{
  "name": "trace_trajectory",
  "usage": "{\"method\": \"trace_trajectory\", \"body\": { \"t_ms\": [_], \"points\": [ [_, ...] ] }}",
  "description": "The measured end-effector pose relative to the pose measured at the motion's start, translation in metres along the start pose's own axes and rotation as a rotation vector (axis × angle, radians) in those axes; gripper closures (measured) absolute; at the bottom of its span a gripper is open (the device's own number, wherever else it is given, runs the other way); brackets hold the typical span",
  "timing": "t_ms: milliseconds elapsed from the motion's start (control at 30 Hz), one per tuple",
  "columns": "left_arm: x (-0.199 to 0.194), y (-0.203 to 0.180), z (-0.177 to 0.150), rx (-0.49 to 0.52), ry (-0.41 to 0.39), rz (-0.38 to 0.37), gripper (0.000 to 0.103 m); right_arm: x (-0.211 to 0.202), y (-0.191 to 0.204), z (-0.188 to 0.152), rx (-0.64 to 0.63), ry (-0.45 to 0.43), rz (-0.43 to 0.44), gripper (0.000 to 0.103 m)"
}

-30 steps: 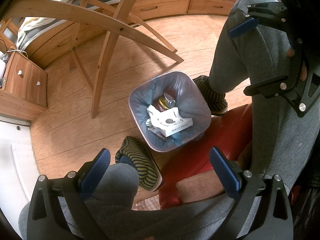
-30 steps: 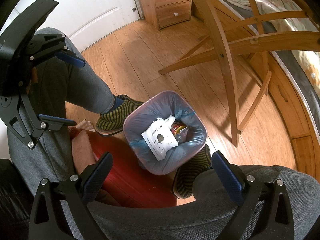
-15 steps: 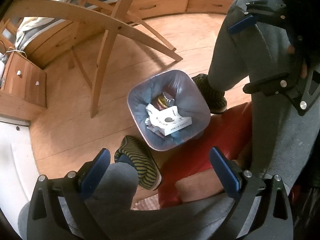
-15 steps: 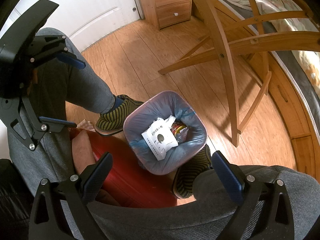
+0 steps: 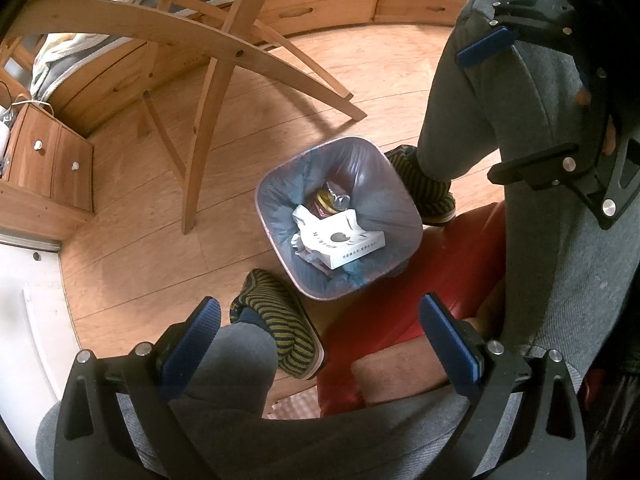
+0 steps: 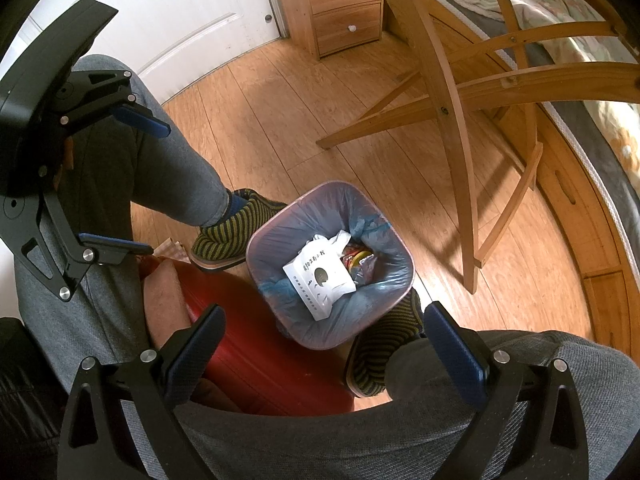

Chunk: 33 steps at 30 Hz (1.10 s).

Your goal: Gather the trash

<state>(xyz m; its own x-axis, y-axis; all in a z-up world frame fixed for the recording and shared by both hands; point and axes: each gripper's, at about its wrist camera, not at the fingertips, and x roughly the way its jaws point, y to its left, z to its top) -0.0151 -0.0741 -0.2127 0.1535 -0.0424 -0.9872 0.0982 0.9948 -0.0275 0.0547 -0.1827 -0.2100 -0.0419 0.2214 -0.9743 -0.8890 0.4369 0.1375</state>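
Observation:
A small bin lined with a blue-grey bag (image 5: 280, 184) stands on the wood floor between the person's feet; it also shows in the right wrist view (image 6: 272, 240). Inside lie a white printed carton (image 5: 340, 242) (image 6: 318, 278) and crumpled wrappers (image 5: 330, 200). My left gripper (image 5: 320, 324) is open and empty, held high above the bin over the person's lap. My right gripper (image 6: 322, 330) is open and empty, also high above the bin. Each gripper shows in the other's view: the right one (image 5: 532, 100), the left one (image 6: 116, 184).
A wooden table frame with crossed legs (image 5: 208, 112) (image 6: 452, 120) stands beyond the bin. A red stool (image 5: 400, 312) is under the person. A nightstand (image 6: 344, 8), a white door (image 6: 180, 20) and a bed with drawers (image 5: 320, 4) border the floor.
The left wrist view has drifted slightly; the bin and its contents are unmoved. Both grippers stay open and empty.

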Motion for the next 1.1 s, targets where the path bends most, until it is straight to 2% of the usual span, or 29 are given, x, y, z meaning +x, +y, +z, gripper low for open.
{"method": "trace_trajectory", "body": {
  "t_ms": [1100],
  "points": [
    [0.0011, -0.0007, -0.0004, 0.012, 0.006, 0.0, 0.005, 0.0006, 0.0022, 0.0002, 0.002, -0.001, -0.002, 0.003]
  ]
}}
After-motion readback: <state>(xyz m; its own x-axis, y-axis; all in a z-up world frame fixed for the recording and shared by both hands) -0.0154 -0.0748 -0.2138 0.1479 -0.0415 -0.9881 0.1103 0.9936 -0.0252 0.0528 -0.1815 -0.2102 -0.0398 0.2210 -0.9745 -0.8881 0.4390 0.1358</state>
